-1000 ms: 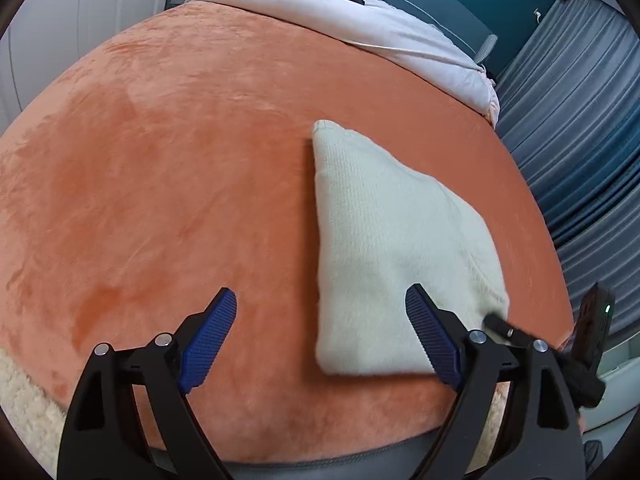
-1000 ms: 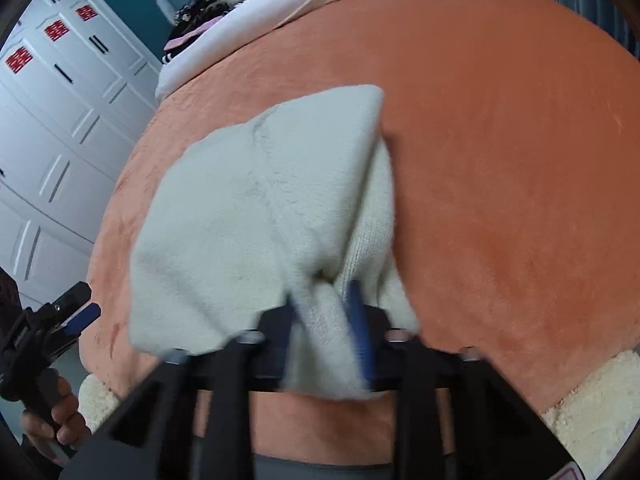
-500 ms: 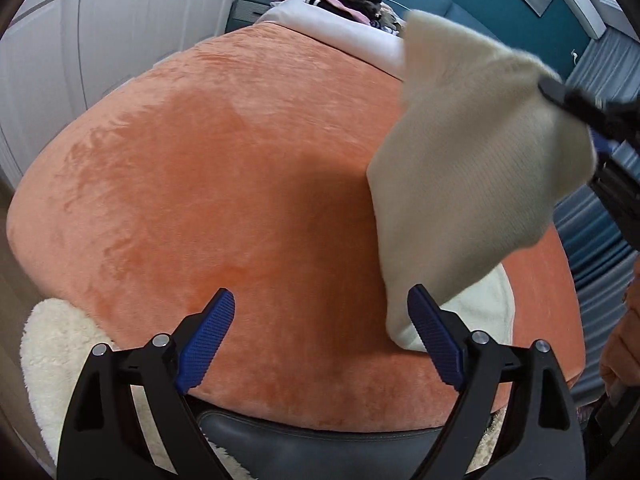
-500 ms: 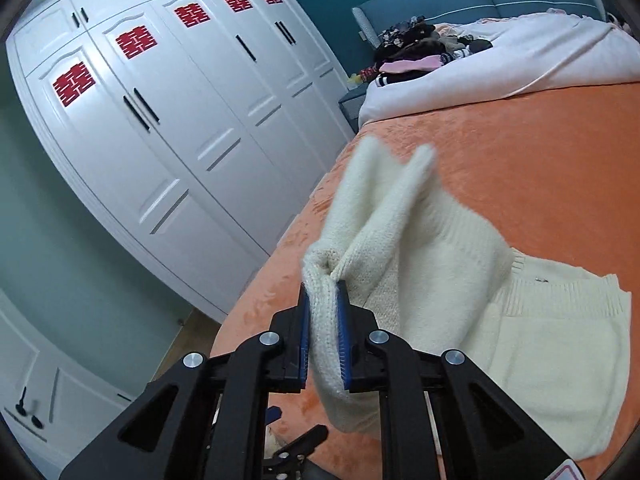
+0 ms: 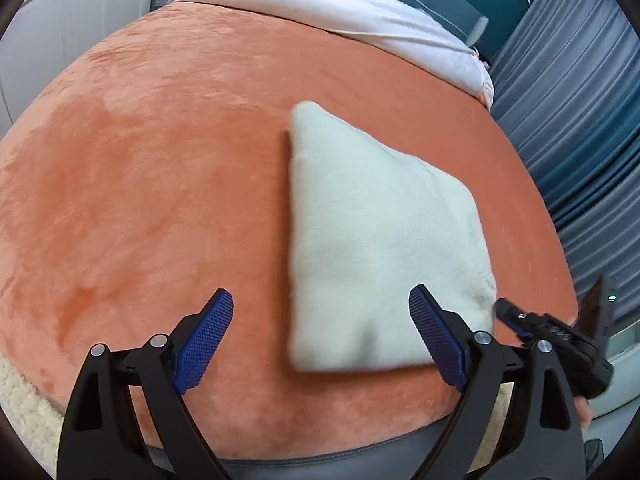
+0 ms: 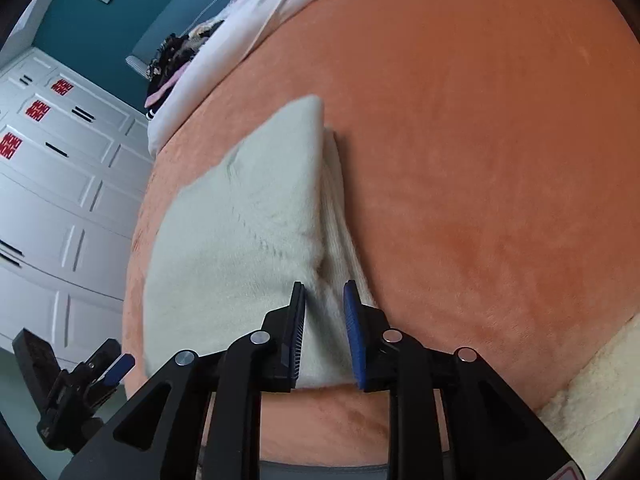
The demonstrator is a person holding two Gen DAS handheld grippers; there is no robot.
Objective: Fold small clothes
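Observation:
A cream knitted garment (image 5: 380,236) lies folded flat on the orange blanket (image 5: 140,160); it also shows in the right wrist view (image 6: 240,232). My left gripper (image 5: 320,332) is wide open and empty, hovering over the garment's near left corner. My right gripper (image 6: 324,320) stands at the garment's near right edge with its jaws slightly parted around the folded edge, no longer pinching it. The right gripper also shows at the right of the left wrist view (image 5: 552,336).
A white duvet (image 5: 340,12) with a pile of dark clothes (image 6: 176,56) lies at the far end of the bed. White wardrobes (image 6: 52,184) stand on the left, grey-blue curtains (image 5: 580,120) on the right. A cream fluffy rug (image 6: 592,400) lies below the bed's near edge.
Half a second ago my right gripper held the garment up in the air. It has laid it back down folded, and its jaws have parted. My left gripper stayed open.

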